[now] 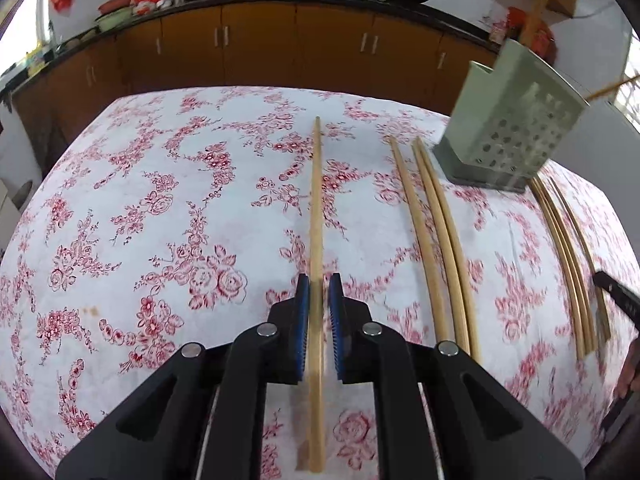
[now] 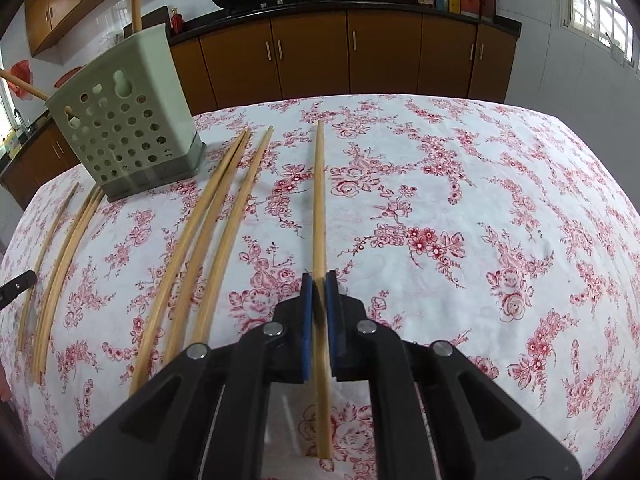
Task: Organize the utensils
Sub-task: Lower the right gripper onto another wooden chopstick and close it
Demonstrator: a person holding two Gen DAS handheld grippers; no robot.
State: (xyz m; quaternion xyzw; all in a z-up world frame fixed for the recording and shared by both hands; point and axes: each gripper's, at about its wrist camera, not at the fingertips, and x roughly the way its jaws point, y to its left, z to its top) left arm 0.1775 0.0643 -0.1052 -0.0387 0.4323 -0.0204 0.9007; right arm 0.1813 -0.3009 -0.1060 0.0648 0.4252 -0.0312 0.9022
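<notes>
Our left tool (image 1: 319, 280) pinches one wooden chopstick (image 1: 316, 208) between its blue pads, and our right tool (image 2: 319, 278) is pressed tight on another chopstick (image 2: 319, 200); both sticks point away over the floral bench (image 2: 460, 200). More chopsticks (image 2: 208, 232) lie loose on the cloth beside the green perforated holder (image 2: 124, 128), which stands near the bench's far edge.

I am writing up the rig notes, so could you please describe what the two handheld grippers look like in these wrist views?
Both look alike. The left gripper and right gripper are matte black plastic, each with two angular linkage arms with triangular cut-outs, joined by round silver pivot pins. Their fingers carry flat blue pads; the left one's show a ribbed, toothed face. No cables, markings or sleeves show.
</notes>
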